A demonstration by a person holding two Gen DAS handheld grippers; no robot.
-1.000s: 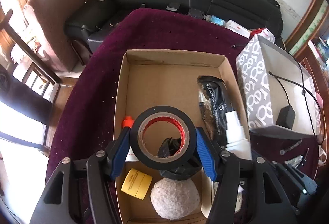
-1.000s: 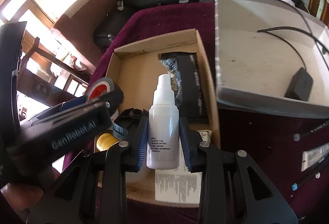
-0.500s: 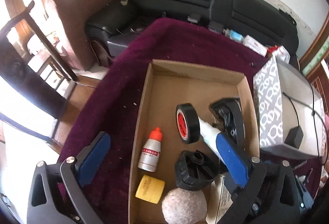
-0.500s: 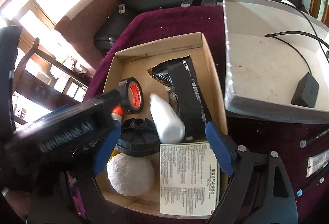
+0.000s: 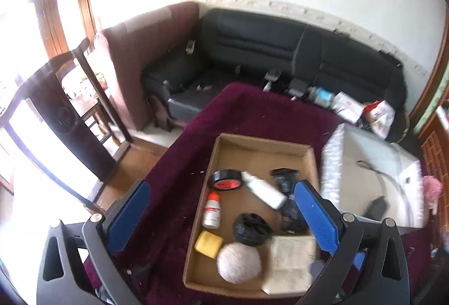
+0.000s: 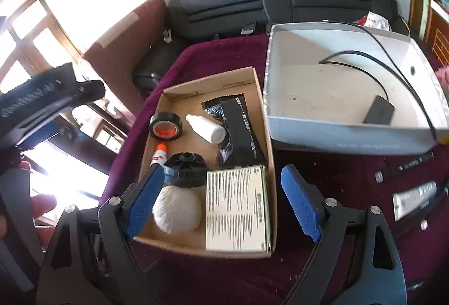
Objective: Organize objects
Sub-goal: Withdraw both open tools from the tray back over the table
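- In the centre of both frames we see a box [image 6: 265, 142] on the counter [image 6: 219, 58], holding the tape [image 6: 165, 126], bottle [image 6: 206, 128], a black pouch [image 6: 241, 134], a ball [image 6: 176, 210] and a leaflet [image 6: 235, 207].
- Our left tongs [image 5: 221, 216] are spread wide and hold nothing.
- Our right tongs [image 6: 223, 200] also gape empty above the box's lower edge.
- Only the right view shows a tube [image 6: 415, 197] at lower right; only the left shows a yellow cap [image 5: 208, 240].

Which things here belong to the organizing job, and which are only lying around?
Job: cardboard box, black tape roll, white bottle, black packet, white ball, booklet.
Lying about: grey box with a black adapter, sofa.
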